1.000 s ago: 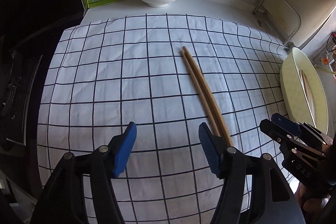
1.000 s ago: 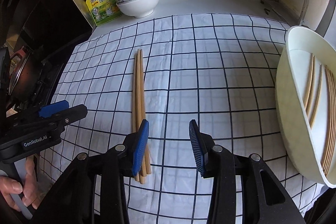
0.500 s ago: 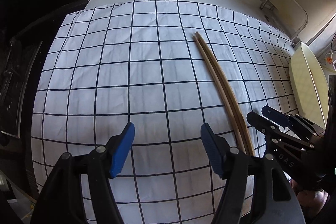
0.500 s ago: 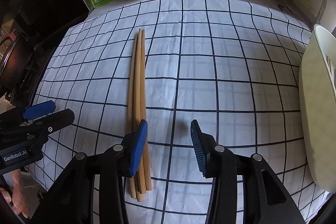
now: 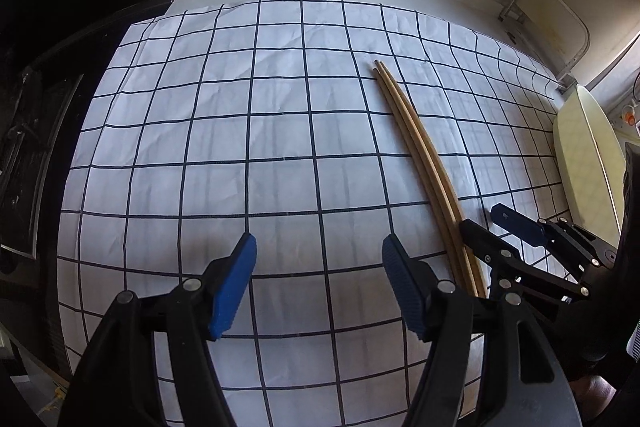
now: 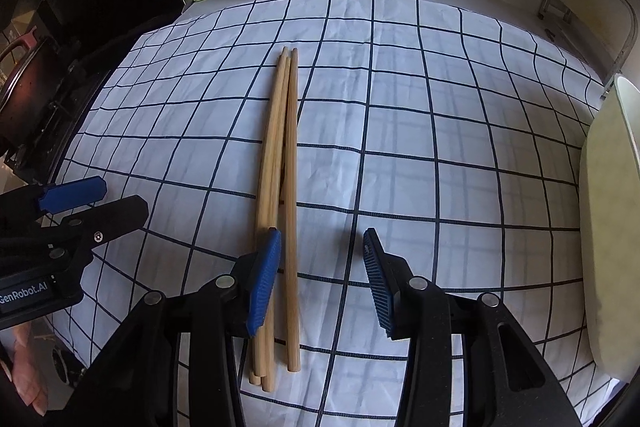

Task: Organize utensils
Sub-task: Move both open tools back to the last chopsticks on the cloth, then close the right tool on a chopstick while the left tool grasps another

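Pick step: right gripper (image 6: pixel 322 259) half open, empty, low over chopsticks (image 6: pixel 280 163) on checked cloth (image 6: pixel 440 131); only one stick between jaws. Shift left, close. Left gripper (image 5: pixel 318 275) wide, idle.

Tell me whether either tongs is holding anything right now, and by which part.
Nothing is held. Both the left tongs and the right tongs stand open; the chopsticks lie on the checked cloth, their near ends by the right tongs' left finger.

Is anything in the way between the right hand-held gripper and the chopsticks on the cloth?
No. The right hand-held gripper hangs open right over the near end of the chopsticks, and only the bare checked cloth lies around them. Its left finger already overlaps them.
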{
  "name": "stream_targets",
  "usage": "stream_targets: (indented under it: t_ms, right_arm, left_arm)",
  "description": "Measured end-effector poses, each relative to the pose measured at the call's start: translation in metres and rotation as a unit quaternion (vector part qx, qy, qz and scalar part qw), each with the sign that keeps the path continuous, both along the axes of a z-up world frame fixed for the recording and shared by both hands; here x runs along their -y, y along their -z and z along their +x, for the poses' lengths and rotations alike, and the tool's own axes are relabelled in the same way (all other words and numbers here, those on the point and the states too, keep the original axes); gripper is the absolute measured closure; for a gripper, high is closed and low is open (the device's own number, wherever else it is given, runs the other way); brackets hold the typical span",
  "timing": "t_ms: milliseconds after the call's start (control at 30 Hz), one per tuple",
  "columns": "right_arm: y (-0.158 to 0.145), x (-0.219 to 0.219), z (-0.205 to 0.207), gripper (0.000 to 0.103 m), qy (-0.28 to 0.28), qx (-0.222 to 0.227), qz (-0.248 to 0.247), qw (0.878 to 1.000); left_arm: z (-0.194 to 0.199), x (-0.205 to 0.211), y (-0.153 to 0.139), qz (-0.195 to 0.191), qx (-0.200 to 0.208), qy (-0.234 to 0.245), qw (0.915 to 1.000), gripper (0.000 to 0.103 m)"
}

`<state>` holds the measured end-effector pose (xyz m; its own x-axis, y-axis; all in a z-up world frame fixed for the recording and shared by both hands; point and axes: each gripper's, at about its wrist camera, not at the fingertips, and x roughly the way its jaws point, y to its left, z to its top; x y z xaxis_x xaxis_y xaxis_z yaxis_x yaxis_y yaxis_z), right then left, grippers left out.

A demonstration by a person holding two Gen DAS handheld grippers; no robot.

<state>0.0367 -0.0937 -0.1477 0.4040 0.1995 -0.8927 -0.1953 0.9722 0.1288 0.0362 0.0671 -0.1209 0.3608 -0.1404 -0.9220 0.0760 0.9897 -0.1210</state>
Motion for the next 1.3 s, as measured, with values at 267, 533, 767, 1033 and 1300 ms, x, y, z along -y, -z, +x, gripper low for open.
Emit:
stream_targets:
  t_ms: [267,533,767,1033,1300]
  right_arm:
    - [0.001,0.006,0.001,0.062,0.002,0.005,-0.007,1.000]
    - [0.003,0.030,0.004,0.062,0.019,0.010,-0.011,1.000]
    - [0.001,0.055,0.008,0.062,0.036,0.008,0.002,0.999]
    - [-0.006,0.065,0.005,0.061,0.033,0.017,0.017,0.999]
    - [-0.006,0.070,0.003,0.061,0.032,0.015,0.021,0.999]
  left_arm:
    - [0.005,0.011,0.004,-0.001,0.001,0.002,1.0000,0.038]
    - [0.010,0.031,0.009,-0.003,0.002,0.006,1.0000,0.038]
    - [0.011,0.049,0.016,-0.002,-0.004,0.010,0.9999,0.038]
    - [0.012,0.063,0.023,0.009,-0.009,0.016,0.9998,0.037]
    - [0.017,0.075,0.026,0.031,-0.008,0.012,0.9994,0.030]
